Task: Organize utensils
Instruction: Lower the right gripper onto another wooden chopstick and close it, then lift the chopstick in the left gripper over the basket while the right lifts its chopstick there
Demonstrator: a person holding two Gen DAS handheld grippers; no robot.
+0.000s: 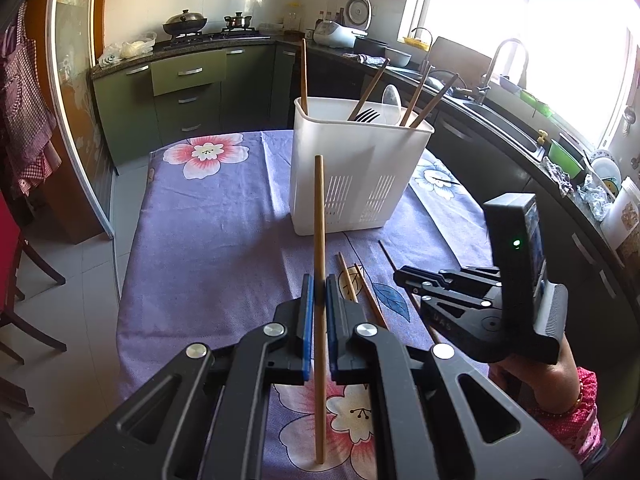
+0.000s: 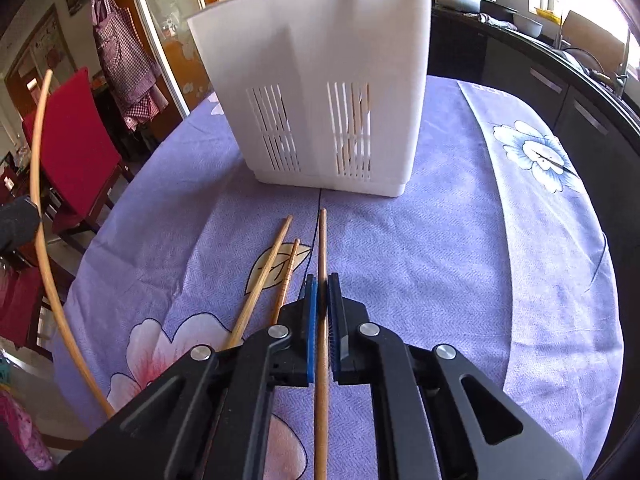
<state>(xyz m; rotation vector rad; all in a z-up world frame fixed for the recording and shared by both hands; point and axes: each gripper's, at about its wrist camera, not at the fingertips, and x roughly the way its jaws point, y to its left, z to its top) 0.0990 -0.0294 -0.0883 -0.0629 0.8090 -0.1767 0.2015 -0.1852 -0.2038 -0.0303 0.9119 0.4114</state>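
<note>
My left gripper is shut on a wooden chopstick and holds it upright above the table, short of the white utensil holder. The holder stands on the purple floral cloth and holds several chopsticks, a fork and a spoon. My right gripper is shut on another chopstick low over the cloth; it also shows in the left wrist view. Two loose chopsticks lie on the cloth to its left. The left-held chopstick shows as a curved stick at the far left.
The table is covered with a purple flowered cloth. A red chair stands at its left side. Green kitchen cabinets with a stove stand behind, and a counter with a sink runs along the right.
</note>
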